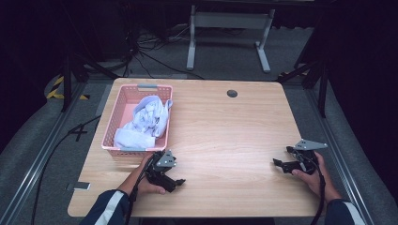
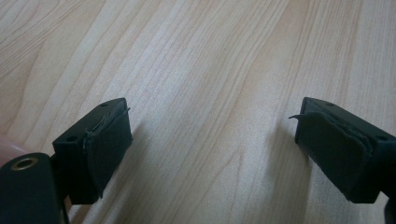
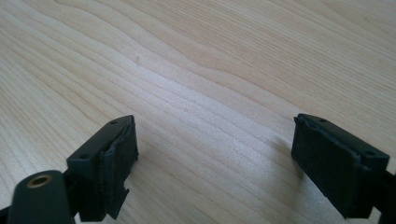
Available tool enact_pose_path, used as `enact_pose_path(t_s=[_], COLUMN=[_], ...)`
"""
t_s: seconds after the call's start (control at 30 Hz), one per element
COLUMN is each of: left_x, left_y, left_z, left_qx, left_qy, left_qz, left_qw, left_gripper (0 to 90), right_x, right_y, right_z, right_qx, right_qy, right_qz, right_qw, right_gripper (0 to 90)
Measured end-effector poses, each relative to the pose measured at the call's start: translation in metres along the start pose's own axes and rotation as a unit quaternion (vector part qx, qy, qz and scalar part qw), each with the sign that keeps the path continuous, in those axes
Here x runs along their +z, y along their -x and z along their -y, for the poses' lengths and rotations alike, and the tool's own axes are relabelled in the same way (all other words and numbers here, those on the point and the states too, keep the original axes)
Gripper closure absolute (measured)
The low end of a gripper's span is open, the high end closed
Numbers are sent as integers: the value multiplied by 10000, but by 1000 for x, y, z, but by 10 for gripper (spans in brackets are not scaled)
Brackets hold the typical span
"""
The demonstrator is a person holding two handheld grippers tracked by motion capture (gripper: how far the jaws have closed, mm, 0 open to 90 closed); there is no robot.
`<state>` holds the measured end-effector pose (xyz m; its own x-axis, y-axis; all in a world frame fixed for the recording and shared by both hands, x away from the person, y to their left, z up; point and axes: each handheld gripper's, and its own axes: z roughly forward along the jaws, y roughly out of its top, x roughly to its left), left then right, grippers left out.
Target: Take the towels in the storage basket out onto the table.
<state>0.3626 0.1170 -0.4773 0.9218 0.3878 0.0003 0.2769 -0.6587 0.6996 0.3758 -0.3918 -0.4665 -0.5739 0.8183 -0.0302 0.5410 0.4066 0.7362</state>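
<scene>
A pink basket (image 1: pixel 111 123) at the table's left holds crumpled pale blue-white cloth (image 1: pixel 145 121). My left gripper (image 1: pixel 177 183) rests low on the wood just in front of the basket, held by a hand in a dark sleeve, and points right. Its jaws stand wide apart over bare wood (image 2: pixel 212 140) with nothing between them. My right gripper (image 1: pixel 277 164) sits near the table's right edge and points left. Its jaws are also spread over bare tabletop (image 3: pixel 215 154), empty.
The wooden table (image 1: pixel 225 131) has a round grey cable grommet (image 1: pixel 232 93) near its far edge. Beyond the table stand a white metal frame (image 1: pixel 230 28) and loose cables on the grey floor. Dark tripod legs flank both sides.
</scene>
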Motion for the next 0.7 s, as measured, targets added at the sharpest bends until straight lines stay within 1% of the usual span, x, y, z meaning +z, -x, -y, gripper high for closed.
enact_pose_path(t_s=[0.07, 0.2, 0.3, 0.37, 0.4, 0.43, 0.53, 0.57, 0.6, 0.63, 0.67, 0.7], left_x=[0, 0, 0, 0, 0, 0, -1, -2, -4, -4, -4, -5], left_y=[1, 2, 2, 2, 3, 3, 4, 4, 5, 5, 5, 5], left_z=[0, 0, 2, 1, 1, -1, -3, -4, -8, -9, -9, -11], left_qx=[-73, -106, -128, -120, -158, -149, -215, -196, -244, -273, -273, -233], left_qy=[4, -1, 67, 29, 18, -39, -118, -201, -367, -422, -422, -488], left_qz=[-22, -74, -115, -126, -111, -133, -170, -174, -214, -209, -209, -165], left_qw=[10000, 9999, 9998, 9998, 9998, 9998, 9996, 9995, 9988, 9985, 9985, 9984], left_gripper=[111, 116, 116, 116, 117, 117, 119, 135, 171, 182, 200, 200], right_x=[0, 0, 0, 0, 0, 0, 0, 0, 0, 0, 0, 0], right_y=[0, 0, 1, 1, 1, 1, 1, 1, 1, 1, 1, 1], right_z=[0, 0, 0, 0, 0, 0, 0, 0, 0, 0, 0, 0], right_qx=[-29, -15, -25, -25, -27, -56, -47, -52, -64, -69, -78, -78], right_qy=[-8, -2, 1, -1, 0, -6, -2, -7, -7, -6, -6, -6], right_qz=[-3, -17, -24, -25, -28, -25, -30, -39, -52, -54, -61, -61], right_qw=[10000, 10000, 10000, 10000, 10000, 10000, 10000, 10000, 10000, 10000, 10000, 10000], right_gripper=[148, 148, 148, 148, 148, 148, 148, 148, 148, 148, 148, 148])
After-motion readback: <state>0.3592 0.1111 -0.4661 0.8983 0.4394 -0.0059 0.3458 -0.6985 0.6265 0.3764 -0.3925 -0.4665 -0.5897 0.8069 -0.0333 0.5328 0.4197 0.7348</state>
